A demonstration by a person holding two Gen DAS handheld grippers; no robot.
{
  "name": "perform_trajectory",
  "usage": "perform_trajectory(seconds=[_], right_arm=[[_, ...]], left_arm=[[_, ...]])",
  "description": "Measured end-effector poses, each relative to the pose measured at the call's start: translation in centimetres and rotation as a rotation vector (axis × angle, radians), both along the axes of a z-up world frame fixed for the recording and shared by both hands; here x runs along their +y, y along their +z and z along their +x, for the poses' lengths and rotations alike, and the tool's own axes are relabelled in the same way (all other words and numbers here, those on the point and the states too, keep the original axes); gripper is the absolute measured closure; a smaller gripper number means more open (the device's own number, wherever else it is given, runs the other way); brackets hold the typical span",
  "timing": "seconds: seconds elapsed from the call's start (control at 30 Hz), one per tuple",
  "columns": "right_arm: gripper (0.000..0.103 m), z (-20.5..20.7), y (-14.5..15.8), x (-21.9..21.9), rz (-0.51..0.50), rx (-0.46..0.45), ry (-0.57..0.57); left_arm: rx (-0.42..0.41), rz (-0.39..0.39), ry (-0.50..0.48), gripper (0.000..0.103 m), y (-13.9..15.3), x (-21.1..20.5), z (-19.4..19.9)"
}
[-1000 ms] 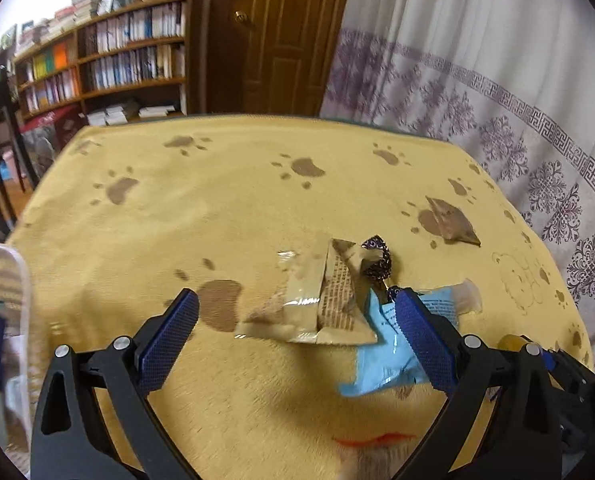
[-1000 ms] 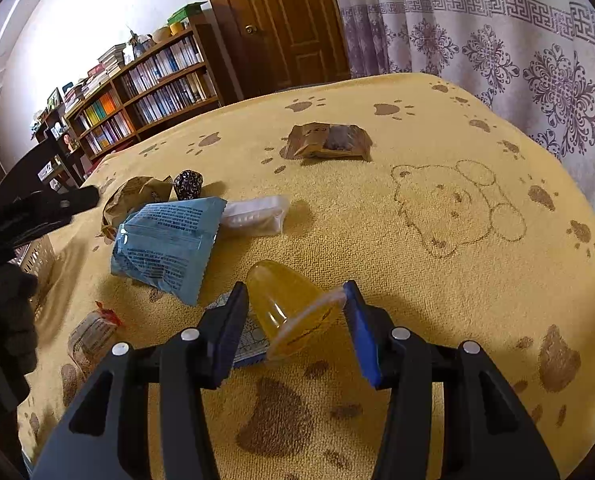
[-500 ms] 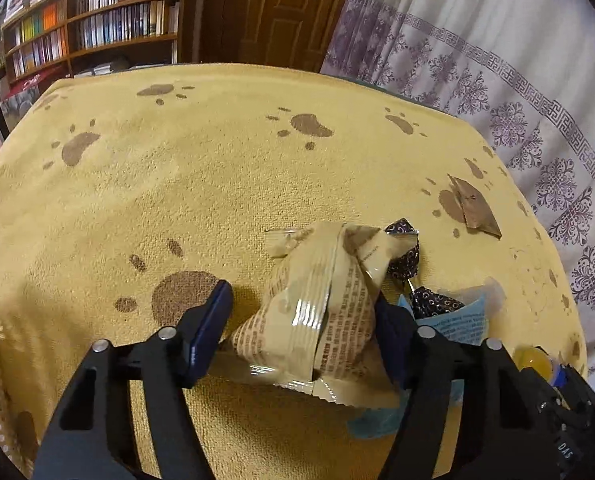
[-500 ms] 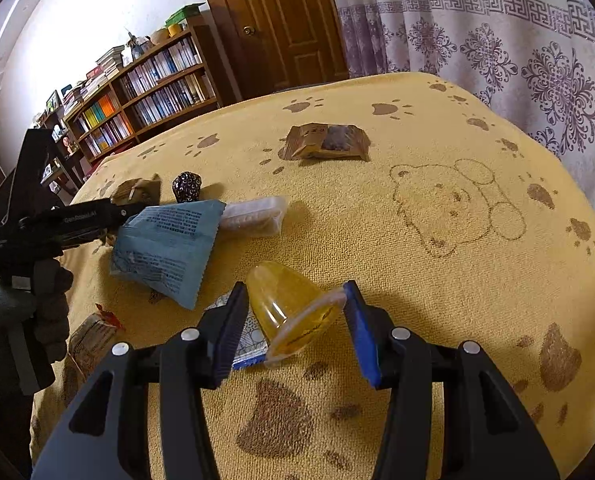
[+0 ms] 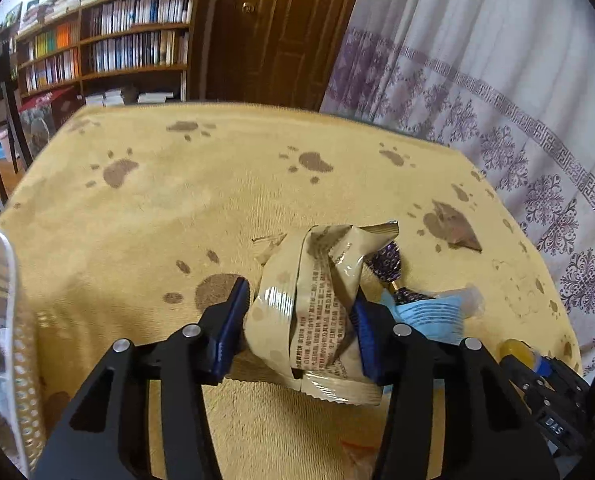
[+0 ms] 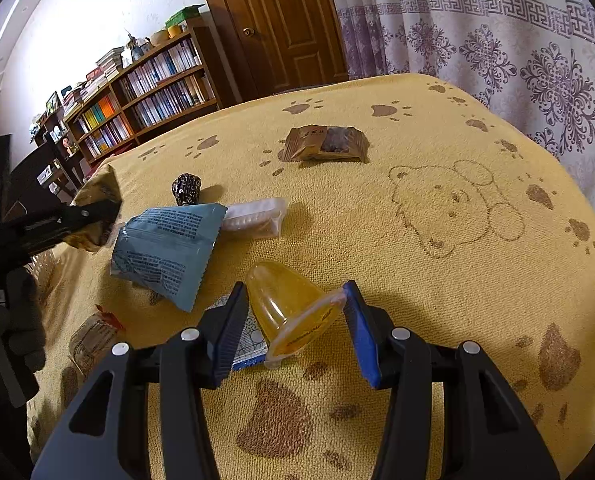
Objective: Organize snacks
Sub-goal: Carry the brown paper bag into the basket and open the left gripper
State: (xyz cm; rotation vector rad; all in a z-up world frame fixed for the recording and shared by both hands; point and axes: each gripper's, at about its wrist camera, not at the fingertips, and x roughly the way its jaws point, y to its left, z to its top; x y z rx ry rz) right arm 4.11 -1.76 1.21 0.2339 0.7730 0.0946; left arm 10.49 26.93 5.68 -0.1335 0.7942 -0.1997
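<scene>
Holding a crumpled beige snack packet (image 5: 317, 312), the left gripper (image 5: 299, 320) has both blue pads squeezed on its sides, and the packet looks lifted just off the yellow towel (image 5: 137, 208). The right gripper (image 6: 293, 320) sits around a yellow jelly cup (image 6: 293, 312) lying on its side near the front edge of the towel. Its fingers are close to the cup, but I cannot tell if they press it or just sit beside it.

To do this step well, I think the left side should keep a soft, steady squeeze, lift the packet clear of the blue packet (image 6: 165, 248) beside it, and carry it toward the white basket (image 5: 13, 320) at the left edge.

Past the jelly cup lie the blue packet, a clear packet (image 6: 257, 216) touching it, and a small dark round candy (image 6: 186, 188). A brown packet (image 6: 325, 144) lies well apart, toward the far edge.

Only 1 bit of the basket shows, so what is inside is hard to make out. A white and blue wrapper (image 6: 245, 344) hides partly under the right gripper's left finger. Another snack (image 6: 91, 336) at the front left edge is too blurry to name.
</scene>
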Motion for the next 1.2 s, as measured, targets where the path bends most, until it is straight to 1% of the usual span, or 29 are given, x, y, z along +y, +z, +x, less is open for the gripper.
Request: perform_trajectory(seconds=[0.23,0.43,0.6,0.73,0.93,1.0,1.07,1.13,1.2], right_arm=[[0.054,0.0,0.0,0.0,0.0,0.0,0.0],[0.054,0.0,0.0,0.0,0.0,0.0,0.001],[0.054,0.1,0.1,-0.1,0.002,-0.002,-0.001],[0.054,0.1,0.1,-0.1,0.002,-0.002,-0.001],[0.054,0.1,0.1,-0.1,0.002,-0.003,-0.001],[0.054,0.1,0.1,-0.2,0.003,-0.003,-0.002],[0.054,0.1,0.1,-0.2,0.003,-0.003,-0.001],[0.054,0.1,0.1,-0.2,0.003,-0.003,-0.001],[0.054,0.2,0.2,-0.2,0.002,-0.004,-0.002]], left_arm=[[-0.081,0.018,0.054,0.053,2.9,1.4,-2.7],[-0.135,0.026,0.115,0.053,4.5,3.5,-5.0],[-0.194,0.053,0.197,0.053,6.1,6.2,-7.0],[-0.24,0.109,0.305,0.053,7.0,9.0,-8.7],[-0.25,0.137,0.424,0.053,7.5,13.2,-10.1],[-0.249,0.129,0.464,0.053,7.8,14.8,-10.3],[-0.25,0.128,0.5,0.052,7.9,15.9,-10.5],[-0.25,0.155,0.543,0.052,8.0,16.8,-10.7],[-0.251,0.156,0.57,0.051,8.1,17.6,-10.9]])
